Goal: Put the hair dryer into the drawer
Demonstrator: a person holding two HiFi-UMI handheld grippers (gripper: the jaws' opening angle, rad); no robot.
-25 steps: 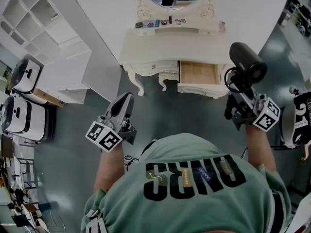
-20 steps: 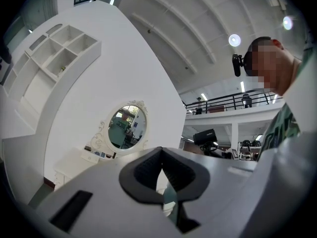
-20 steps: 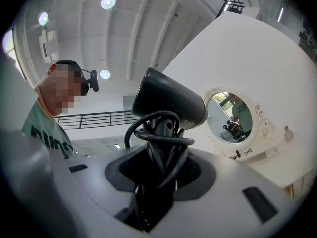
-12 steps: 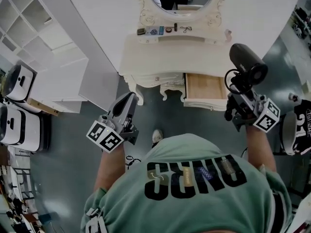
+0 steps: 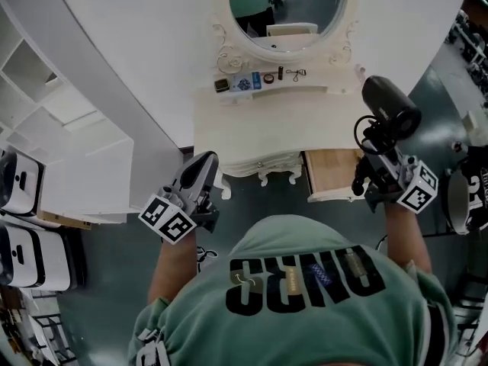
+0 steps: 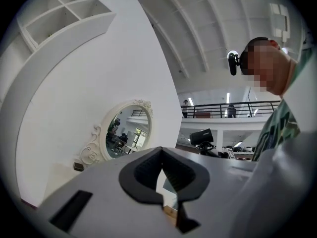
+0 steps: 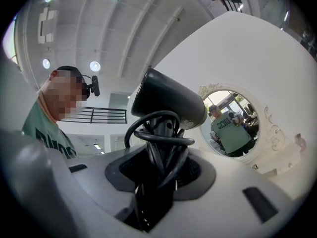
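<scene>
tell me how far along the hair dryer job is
Done: the drawer stands open, and the right gripper grips the hair dryer by its handle, cord looped round it. In hand: dryer held up, not yet in the drawer. Left: lower it in, release.

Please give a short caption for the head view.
Right gripper holds the black hair dryer close to the open drawer.
</scene>
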